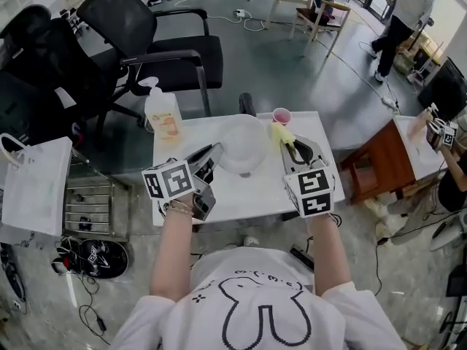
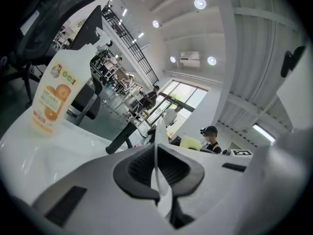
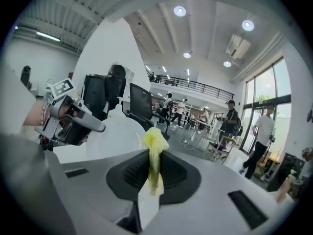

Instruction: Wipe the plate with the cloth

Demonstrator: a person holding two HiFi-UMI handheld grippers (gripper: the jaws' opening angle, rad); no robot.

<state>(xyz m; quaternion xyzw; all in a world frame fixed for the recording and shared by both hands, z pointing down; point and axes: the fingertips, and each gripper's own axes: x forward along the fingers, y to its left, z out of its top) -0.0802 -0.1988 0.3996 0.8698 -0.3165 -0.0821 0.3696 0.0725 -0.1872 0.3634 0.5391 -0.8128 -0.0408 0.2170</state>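
Plate and cloth, each pinched in a gripper over the white table (image 1: 241,195).
The left gripper (image 1: 215,152) is clamped on the rim of the plate (image 1: 243,146), a pale, translucent round dish that shows edge-on between the pads in its own view. The right gripper (image 1: 291,146) is closed on the crumpled yellow cloth (image 1: 281,133), which pokes past its tips just beside the plate's right edge. Beyond stand an orange-labelled bottle (image 1: 162,114) and a pink cup (image 1: 282,115).

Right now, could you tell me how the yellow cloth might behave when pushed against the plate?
Probably floppy: the yellow cloth bunches into a crumpled tuft past the shut jaws of the right gripper. Likely light: one pinch holds it. It may fold rather than spread on the plate.
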